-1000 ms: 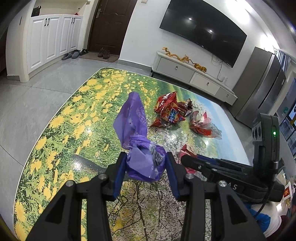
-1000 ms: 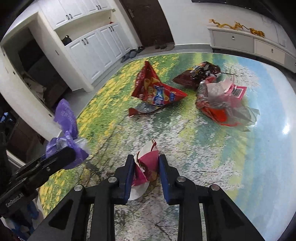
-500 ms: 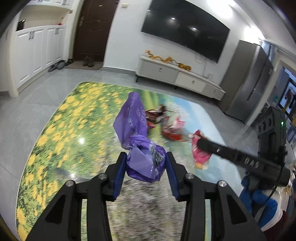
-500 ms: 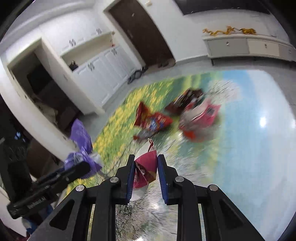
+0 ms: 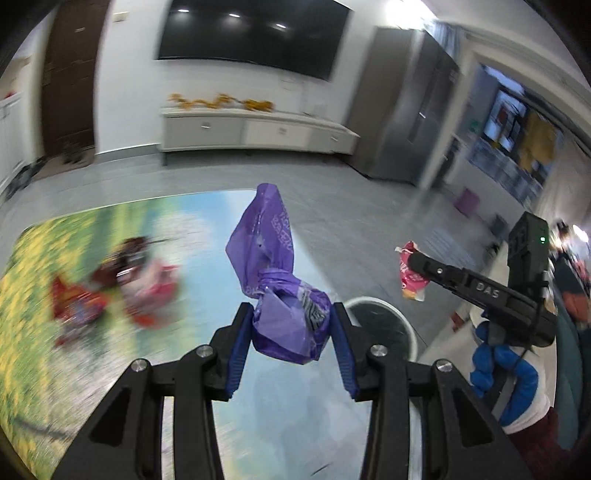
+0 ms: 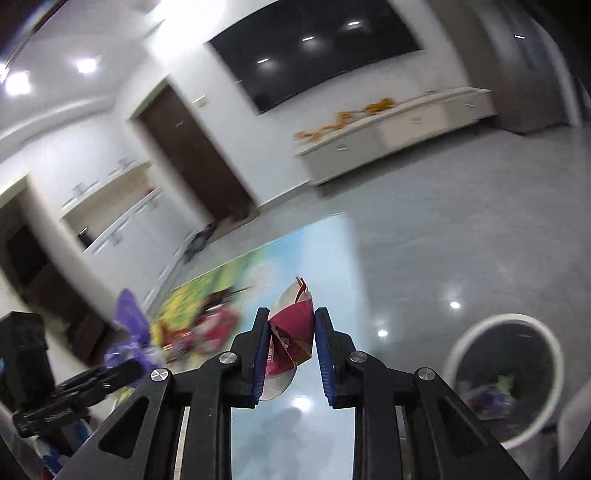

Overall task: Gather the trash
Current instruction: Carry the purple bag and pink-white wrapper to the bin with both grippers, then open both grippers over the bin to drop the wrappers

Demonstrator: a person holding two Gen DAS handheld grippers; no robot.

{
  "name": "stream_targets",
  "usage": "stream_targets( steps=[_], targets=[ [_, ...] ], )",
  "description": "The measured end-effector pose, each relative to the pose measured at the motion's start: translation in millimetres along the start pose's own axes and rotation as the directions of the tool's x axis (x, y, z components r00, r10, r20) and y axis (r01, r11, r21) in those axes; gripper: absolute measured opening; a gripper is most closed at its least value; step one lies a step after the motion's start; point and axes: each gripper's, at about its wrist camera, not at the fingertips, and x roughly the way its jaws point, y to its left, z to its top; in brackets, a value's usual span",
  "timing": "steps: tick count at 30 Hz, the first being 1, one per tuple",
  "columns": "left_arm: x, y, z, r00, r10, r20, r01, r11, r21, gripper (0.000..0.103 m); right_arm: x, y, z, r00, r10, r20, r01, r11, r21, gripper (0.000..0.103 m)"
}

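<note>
In the left wrist view, the left gripper has its jaws pinching a purple wrapper above the printed surface, with the white bin just beyond. In the right wrist view, the right gripper pinches a pink wrapper; the bin sits off to the right, so an early release would likely miss it.

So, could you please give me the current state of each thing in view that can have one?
left gripper: shut on the purple wrapper, lifted off the table.
right gripper: shut on the pink wrapper, held in the air.
bin: open, on the floor, some trash already inside.
remaining wrappers: lying loose on the table, blurred.
door: closed.
television: off.
</note>
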Motion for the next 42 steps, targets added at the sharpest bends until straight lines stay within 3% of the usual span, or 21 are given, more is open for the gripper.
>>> stream_targets(
  steps=[8, 16, 20, 22, 24, 30, 33, 42],
  targets=[
    [102, -92, 27, 0.987, -0.080, -0.142, 0.100, 0.986, 0.134, 0.040, -17, -118, -4, 0.976, -0.215, -0.016, 0.215, 0.967, 0.138, 0.023],
    [183, -153, 31, 0.967, -0.085, -0.240, 0.136, 0.970, 0.204, 0.042, -8, -179, -21, 0.953, -0.290, -0.082, 0.301, 0.928, 0.221, 0.024],
    [210, -169, 30, 0.954, -0.122, -0.275, 0.174, 0.969, 0.175, 0.046, -7, -199, -28, 0.946, -0.308, -0.105, 0.325, 0.914, 0.242, 0.029],
    [217, -172, 31, 0.952, -0.135, -0.276, 0.184, 0.970, 0.159, 0.058, -8, -205, -30, 0.940, -0.321, -0.113, 0.340, 0.908, 0.245, 0.030],
    [219, -174, 32, 0.951, -0.143, -0.274, 0.188, 0.971, 0.145, 0.062, -9, -209, -31, 0.936, -0.333, -0.116, 0.352, 0.901, 0.253, 0.037],
    [211, -169, 33, 0.954, -0.142, -0.265, 0.182, 0.975, 0.131, 0.062, -12, -211, -33, 0.931, -0.348, -0.111, 0.365, 0.890, 0.273, 0.041],
    [203, -164, 31, 0.961, -0.109, -0.253, 0.148, 0.979, 0.138, 0.062, -17, -207, -33, 0.933, -0.345, -0.101, 0.360, 0.891, 0.276, 0.041],
    [152, -138, 28, 0.982, -0.055, -0.181, 0.084, 0.985, 0.154, 0.062, -36, -185, -27, 0.943, -0.328, -0.061, 0.331, 0.900, 0.282, 0.042]
  ],
)
